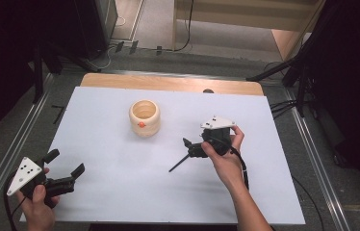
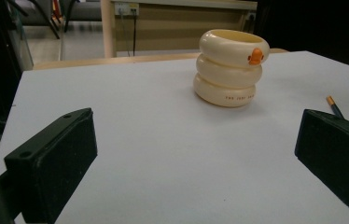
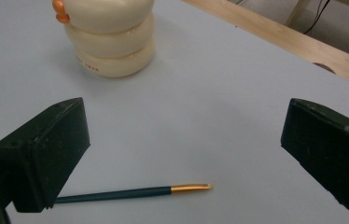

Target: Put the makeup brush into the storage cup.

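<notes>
- Pen [image 3: 133,192] lay flat on the white table [image 1: 120,192], right of centre, near side of the cream ringed holder [image 1: 144,118] and well apart from it. Dark slim barrel, gold tip; in the right gripper view the tip pointed between the jaws while the barrel ran under the left-hand jaw.
- Right gripper [image 1: 193,147] sat low over the pen with jaws spread wide and nothing between them. Judged: a pick-up was being lined up.
- Risk: the pen lay slantwise to the jaw gap, not squarely across it. Closing as it stood would likely have caught one end only, and the pen could have pivoted or flicked away.
- Risk: thin round barrel on a smooth sheet. A jaw touching the table first could have rolled it sideways out of the gap, or the pads could have closed above it and missed.
- Risk: pressing too low would have dragged the jaw tips on the table and shoved the pen ahead.
- Holder stood upright, mouth open upward, orange beak mark [image 2: 256,56] on the top ring. It looked light. Judged: if the pen was meant for it, a tilted entry against the rim could have tipped or slid it, since nothing braced it.
- Left gripper [image 1: 65,168] was at the near left corner of the table, jaws wide open and empty, well away from holder and pen. Too far off to steady the holder if it shifted.
</notes>
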